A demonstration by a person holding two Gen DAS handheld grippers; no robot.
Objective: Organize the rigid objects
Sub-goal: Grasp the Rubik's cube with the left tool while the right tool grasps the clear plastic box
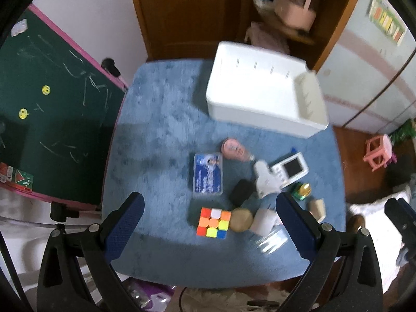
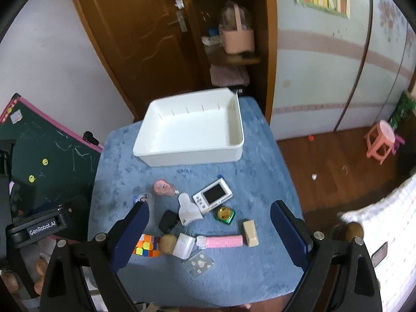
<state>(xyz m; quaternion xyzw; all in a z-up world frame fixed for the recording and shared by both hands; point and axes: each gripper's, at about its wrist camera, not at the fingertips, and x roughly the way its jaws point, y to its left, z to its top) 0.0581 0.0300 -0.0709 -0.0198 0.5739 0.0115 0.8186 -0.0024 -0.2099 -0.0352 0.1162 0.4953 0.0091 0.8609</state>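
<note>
Both sets of tongs, left gripper point(image 1: 209, 223) and right gripper point(image 2: 209, 230), are hanging spread wide and holding nothing, with the big empty white plastic bin point(image 2: 182, 153) sitting way out ahead of the right one on the fuzzy blue table cover point(image 2: 247, 273), so there's loads of room to drop stuff in. The small white digital camera point(image 2: 212, 195), just past the right tongs' tips, looks stiff but kinda slick and fragile, so I'd pinch its long sides. The multicolour puzzle cube point(image 1: 214, 222), between the left fingers, looks light and boxy, easy by its flat faces, though the clutter is packed tight near the table's front edge.

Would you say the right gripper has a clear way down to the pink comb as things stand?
Probably yes: the right gripper is open and holds nothing, and the pink comb lies uncovered between its fingers, though a white box touches one end.
</note>
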